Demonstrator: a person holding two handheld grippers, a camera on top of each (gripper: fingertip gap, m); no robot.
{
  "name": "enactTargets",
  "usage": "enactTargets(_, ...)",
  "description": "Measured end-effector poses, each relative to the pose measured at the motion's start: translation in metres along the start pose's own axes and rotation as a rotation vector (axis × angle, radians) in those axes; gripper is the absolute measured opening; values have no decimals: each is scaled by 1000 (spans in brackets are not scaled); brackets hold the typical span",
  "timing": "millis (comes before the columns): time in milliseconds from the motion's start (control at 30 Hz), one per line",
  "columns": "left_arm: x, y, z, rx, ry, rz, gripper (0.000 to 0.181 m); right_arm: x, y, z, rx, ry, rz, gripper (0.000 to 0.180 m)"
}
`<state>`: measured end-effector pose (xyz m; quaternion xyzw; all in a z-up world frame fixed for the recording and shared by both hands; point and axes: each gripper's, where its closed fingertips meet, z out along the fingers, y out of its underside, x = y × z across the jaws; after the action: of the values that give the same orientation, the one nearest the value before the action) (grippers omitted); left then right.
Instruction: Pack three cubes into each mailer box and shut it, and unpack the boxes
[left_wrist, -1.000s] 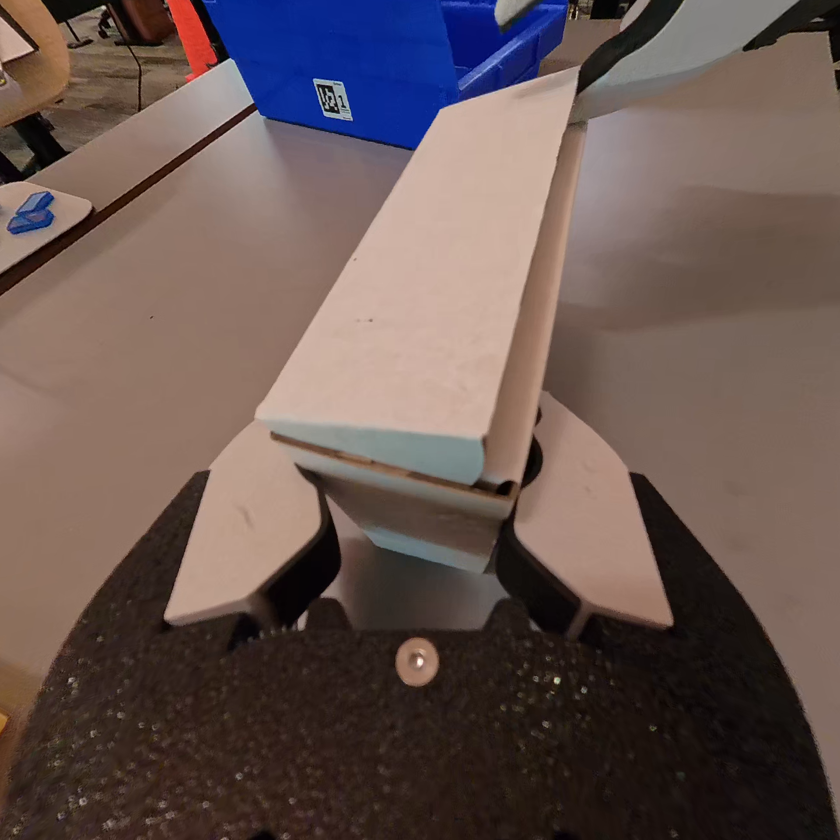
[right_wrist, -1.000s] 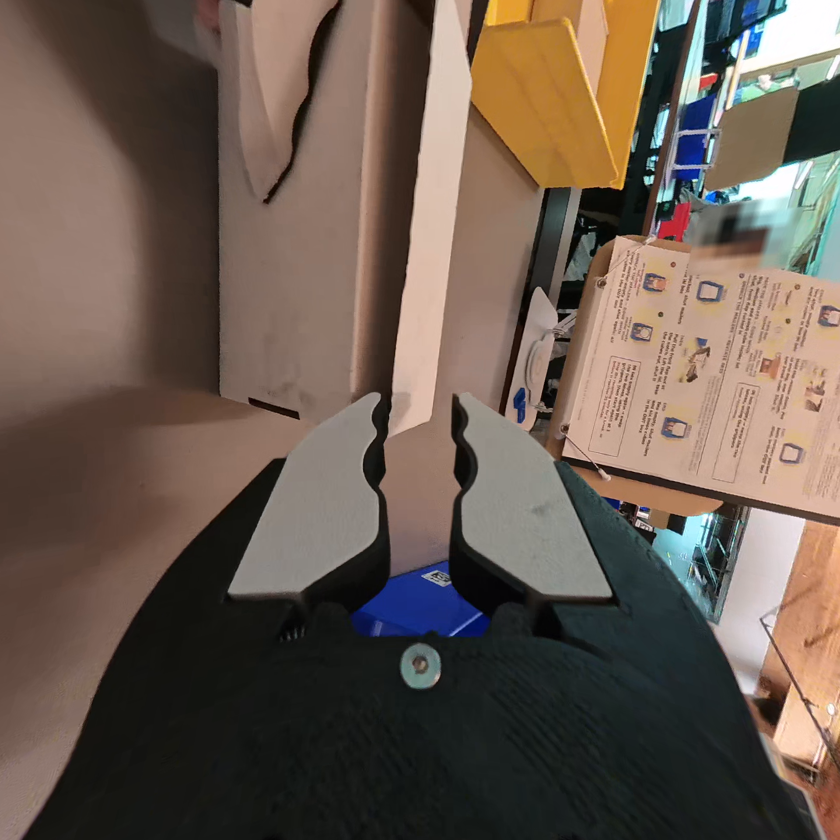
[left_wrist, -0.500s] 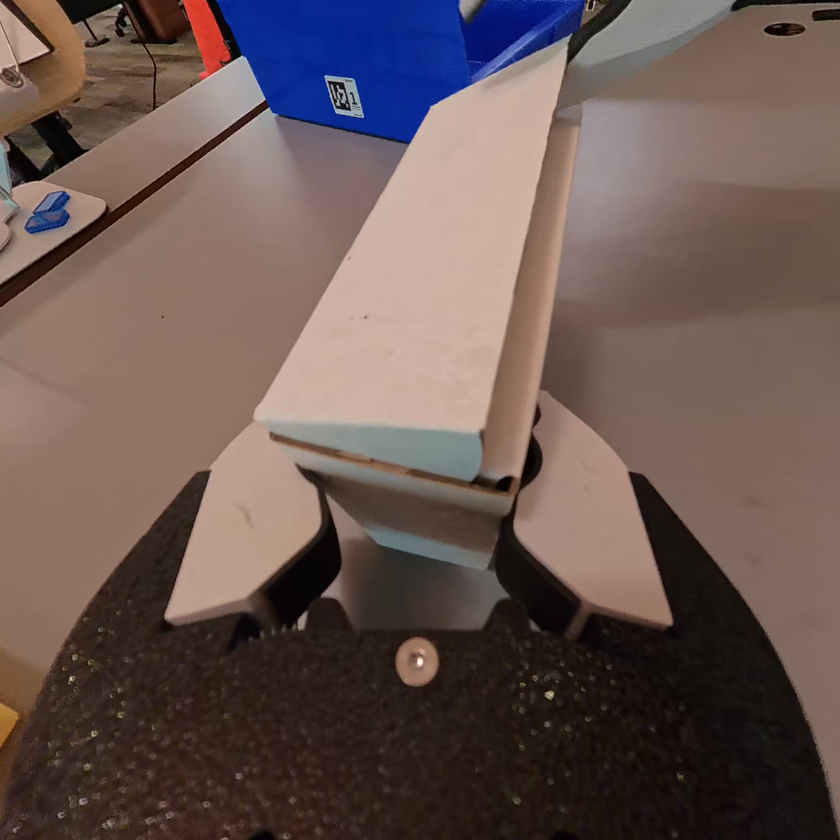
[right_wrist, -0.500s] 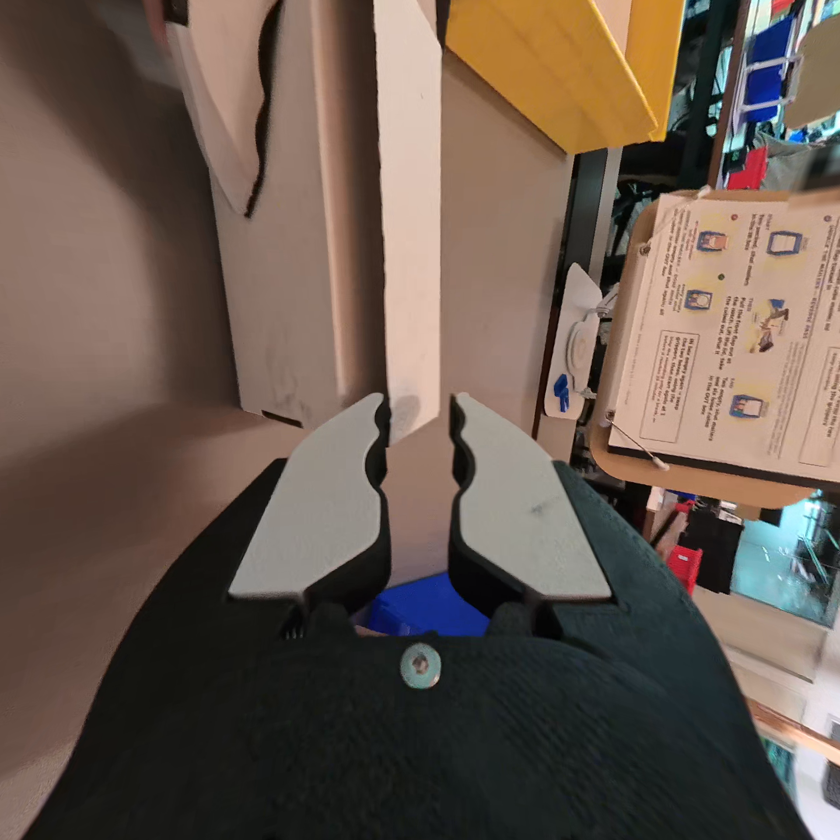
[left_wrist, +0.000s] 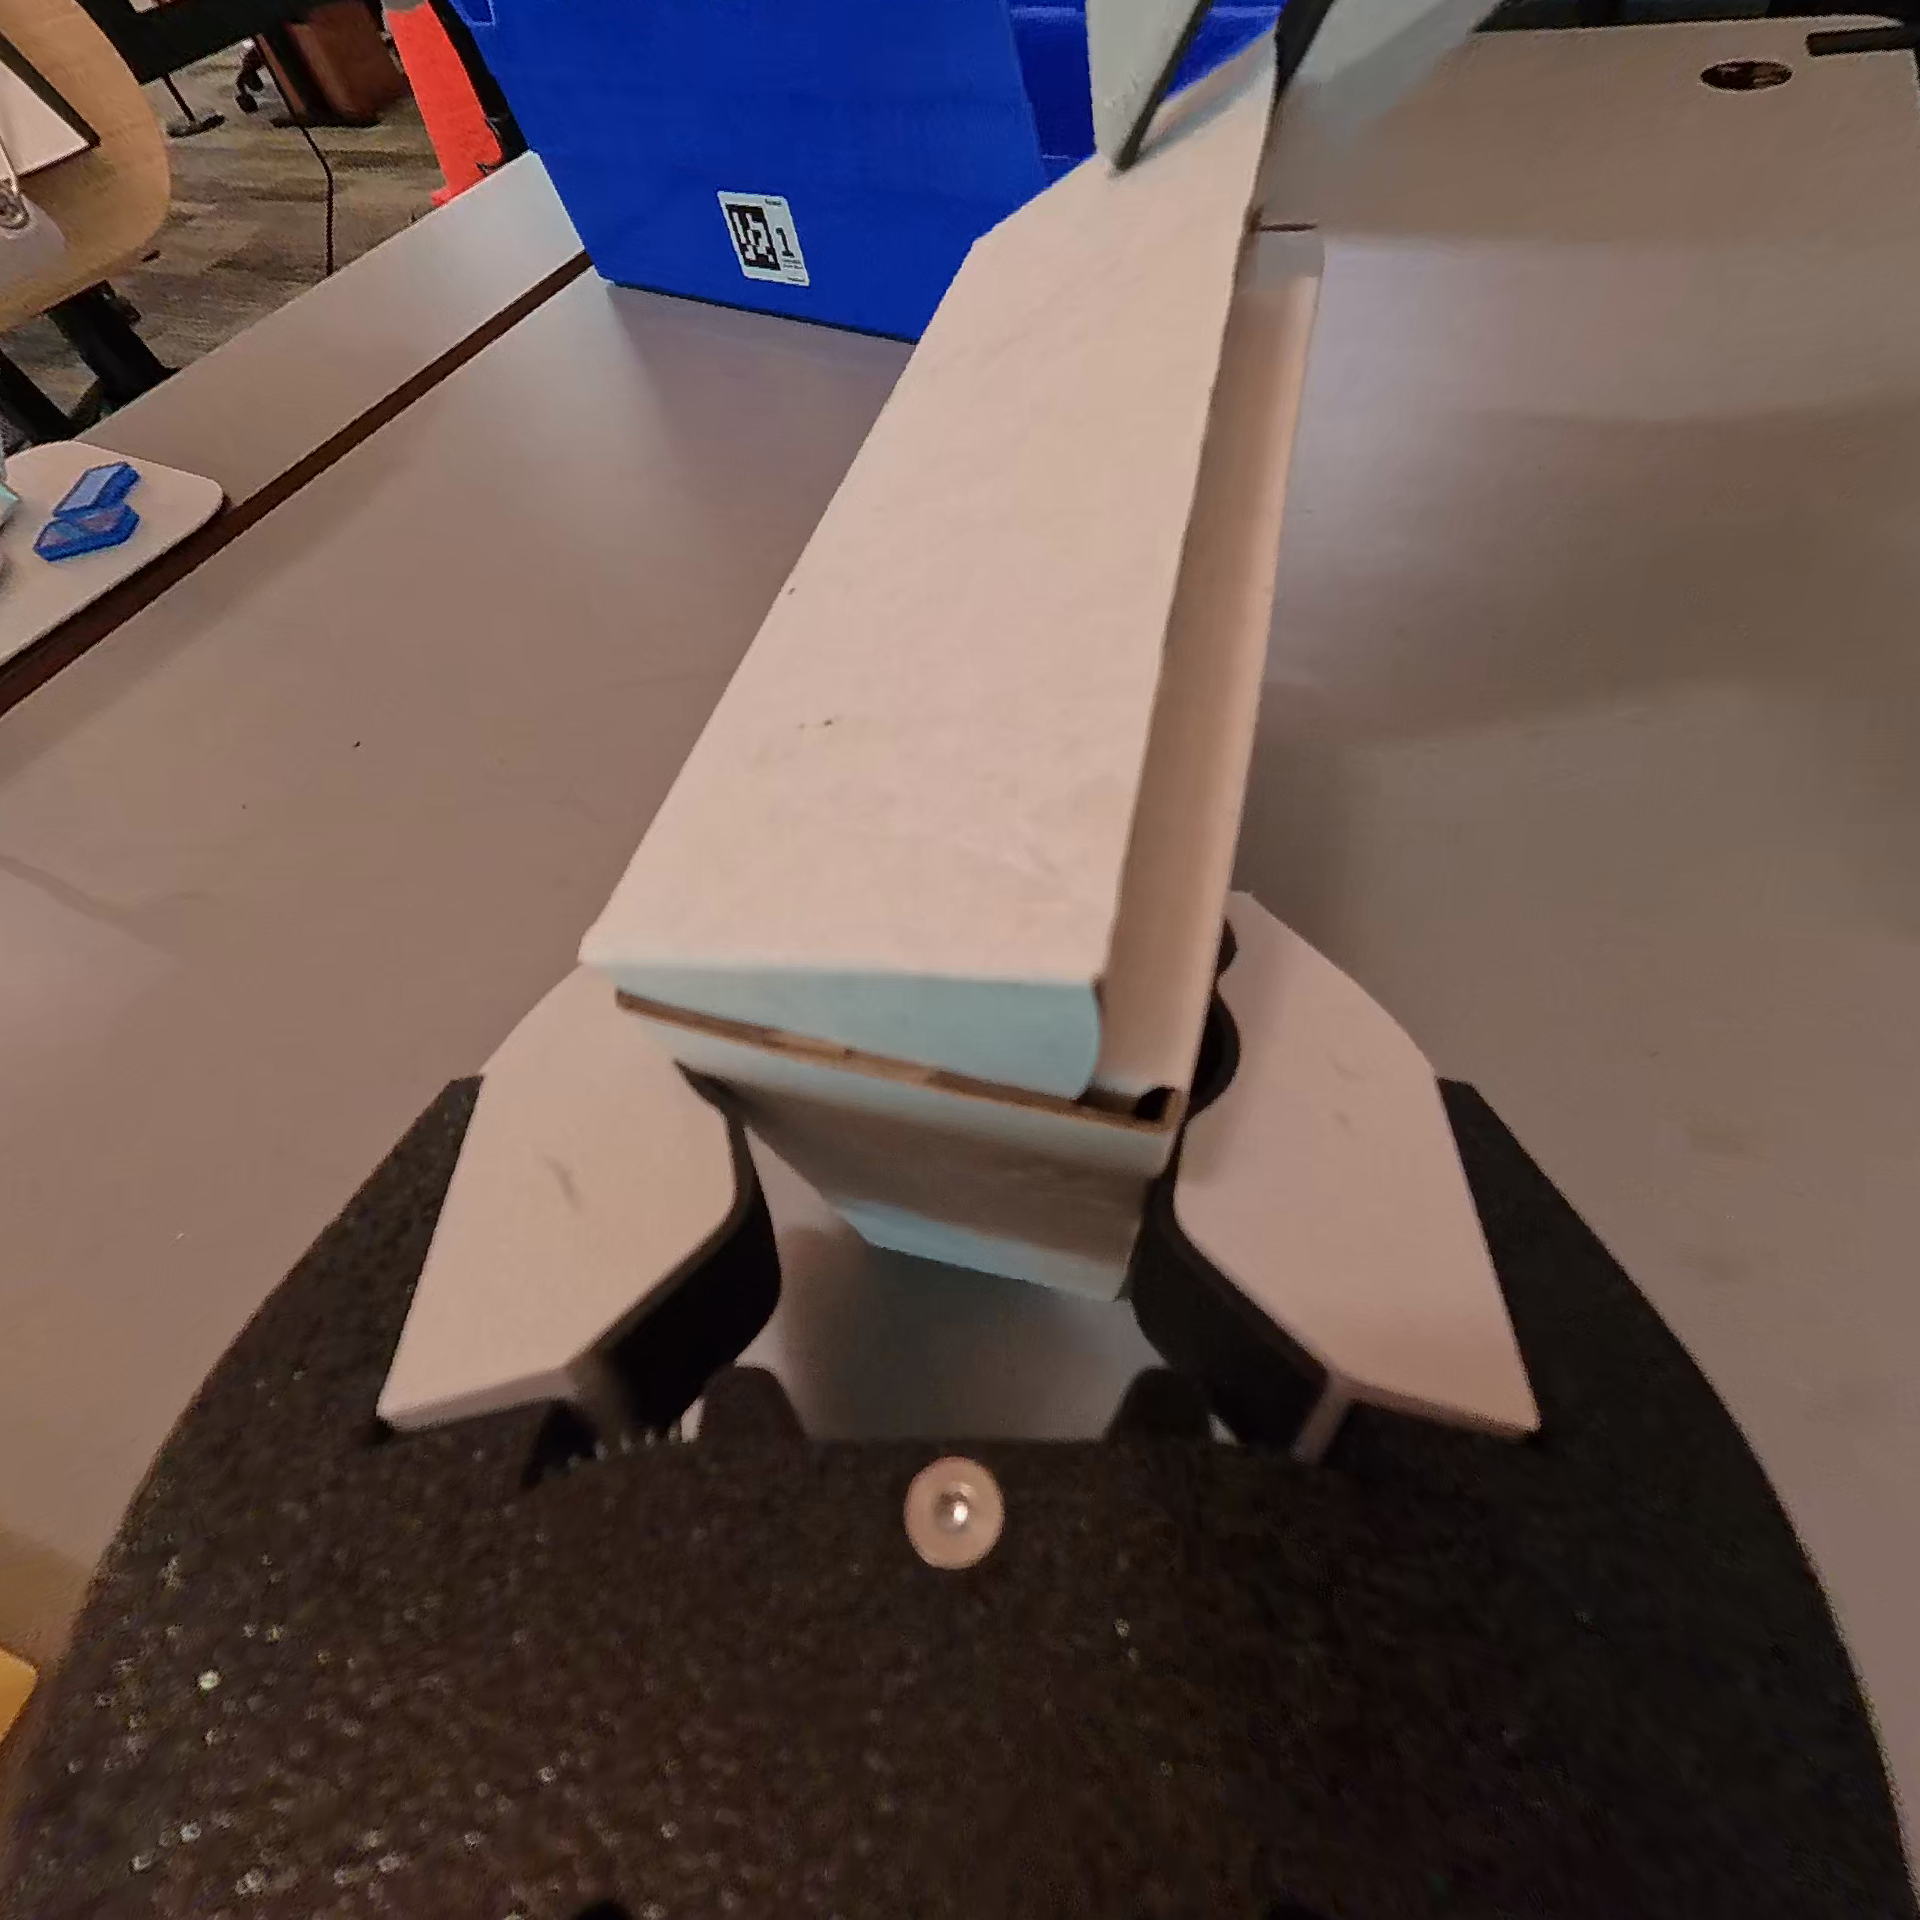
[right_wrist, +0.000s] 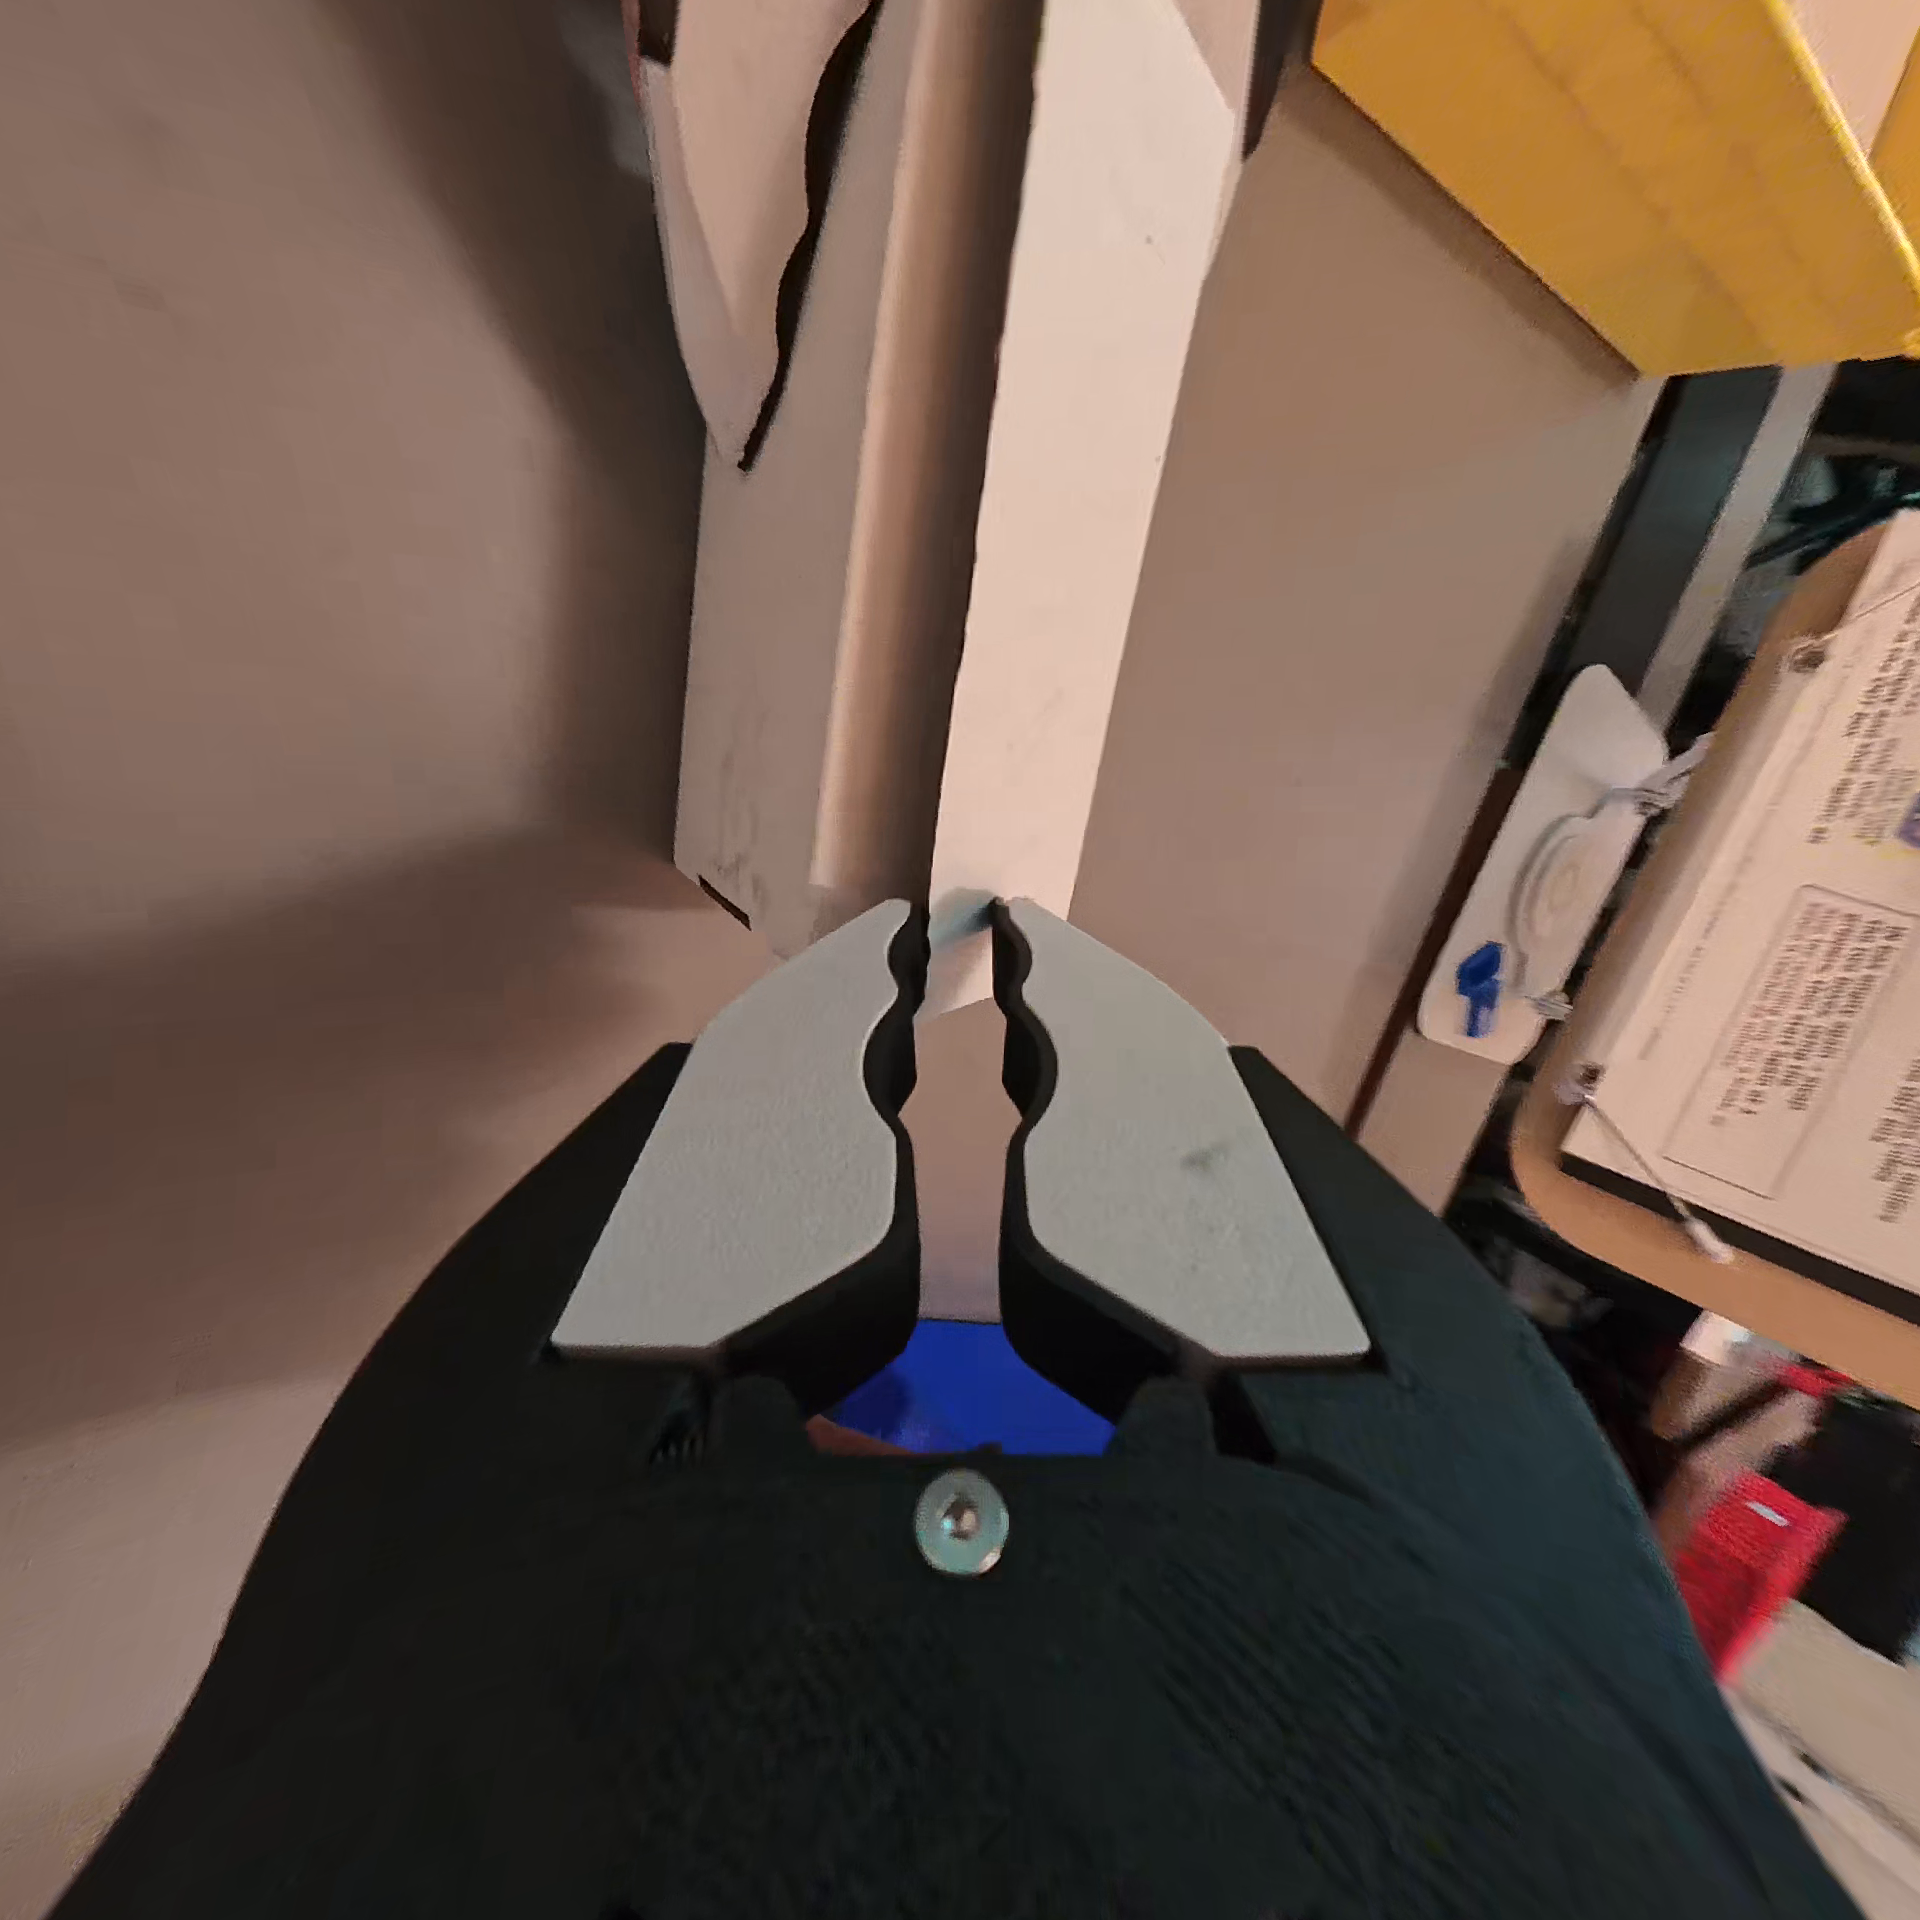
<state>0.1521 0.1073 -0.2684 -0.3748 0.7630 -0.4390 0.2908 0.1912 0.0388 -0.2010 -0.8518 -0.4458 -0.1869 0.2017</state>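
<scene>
A white cardboard mailer box (left_wrist: 966, 644) is held just above the grey table (left_wrist: 364, 727), long axis pointing away from me. My left gripper (left_wrist: 914, 1039) is shut on its near end, one finger on each side wall. The lid (right_wrist: 1070, 520) stands slightly raised off the box body (right_wrist: 769, 623). My right gripper (right_wrist: 954, 925) is at the far end, its fingers pinched on the lid's corner; it also shows at the top of the left wrist view (left_wrist: 1226, 94). The left gripper's fingers (right_wrist: 727, 260) show at the top of the right wrist view. No cubes are in view.
A blue bin (left_wrist: 810, 135) with a square marker stands behind the box. A yellow bin (right_wrist: 1558, 156) sits at the table edge. Off the table are a clipboard with a printed sheet (right_wrist: 1766, 987), a small white tray (right_wrist: 1527, 914) and an orange cone (left_wrist: 436, 94). The grippers' ends are close to 11 cm from one another.
My right gripper's fingers have closed from a wider gap onto the lid's corner. The right wrist view has swung, and the box sits more centred in it. My left gripper keeps its grip.
</scene>
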Motion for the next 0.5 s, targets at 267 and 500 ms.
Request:
enactTargets(267, -4, 0, 0, 0, -10, -29, 86, 14, -3, -2, 138, -24, 171, 12)
enactTargets(500, 0, -1, 3, -1, 2, 10, 87, 17, -47, 5, 153, 270, -104, 37)
